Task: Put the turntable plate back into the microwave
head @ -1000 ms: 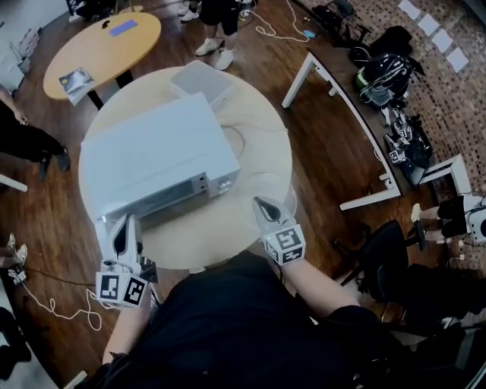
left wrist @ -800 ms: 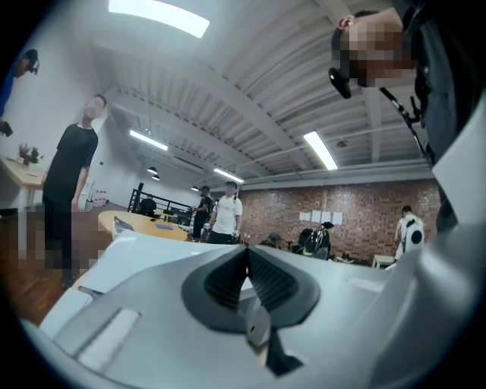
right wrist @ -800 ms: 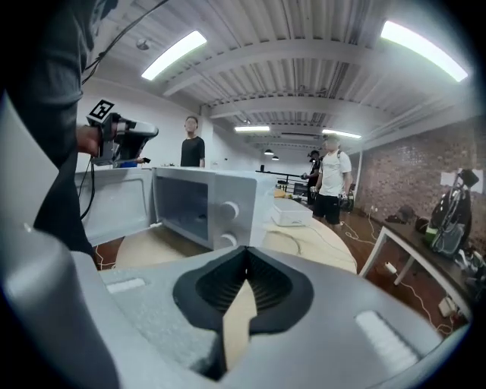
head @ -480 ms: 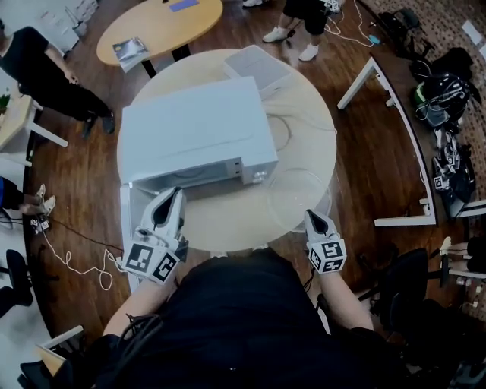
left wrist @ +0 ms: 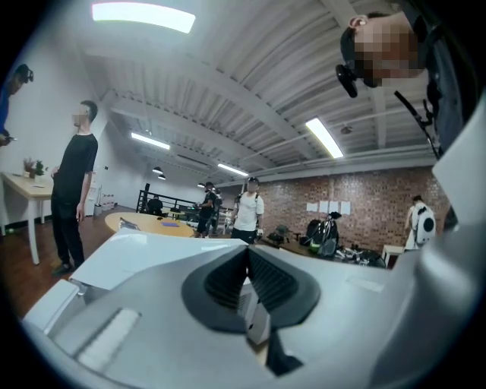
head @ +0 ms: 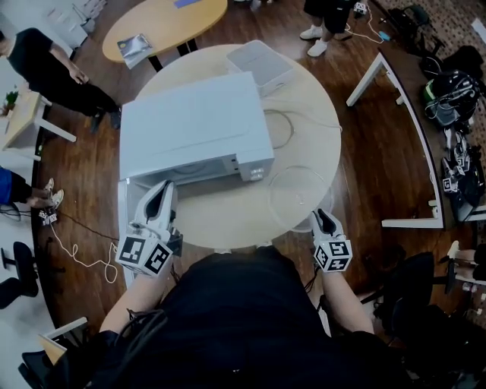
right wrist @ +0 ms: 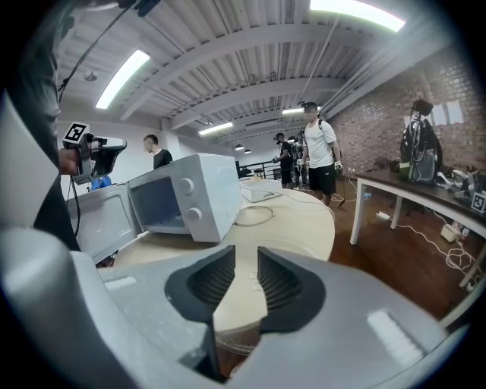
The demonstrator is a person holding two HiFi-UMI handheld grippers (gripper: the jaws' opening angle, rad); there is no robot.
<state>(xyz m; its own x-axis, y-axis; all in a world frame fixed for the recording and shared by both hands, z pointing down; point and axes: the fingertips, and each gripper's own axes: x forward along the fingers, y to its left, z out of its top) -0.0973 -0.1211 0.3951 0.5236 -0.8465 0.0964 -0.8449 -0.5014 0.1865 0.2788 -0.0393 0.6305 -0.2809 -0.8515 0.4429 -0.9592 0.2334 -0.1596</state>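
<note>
The white microwave (head: 194, 125) stands on the round table (head: 228, 220) with its door (right wrist: 99, 220) swung open to the left. The clear glass turntable plate (head: 298, 199) lies flat on the table, right of the microwave. My right gripper (head: 324, 218) sits at the plate's near edge. Its jaws (right wrist: 237, 281) have just been opening and stand slightly apart, with the table top and what looks like the plate's rim (right wrist: 237, 343) low in the gap, pressed by neither pad. My left gripper (head: 159, 201) hovers by the microwave's front left, shut (left wrist: 247, 262) and empty.
A flat white box (head: 262, 64) and a loose cable (head: 285, 129) lie on the table behind and beside the microwave. An oval wooden table (head: 163, 23) and several standing people are further off. A white frame (head: 395, 114) and bags stand on the floor at the right.
My right gripper has moved right and down from the table's front middle to the plate's near edge. Its jaws have parted. The left gripper has edged closer to the microwave's open front.
</note>
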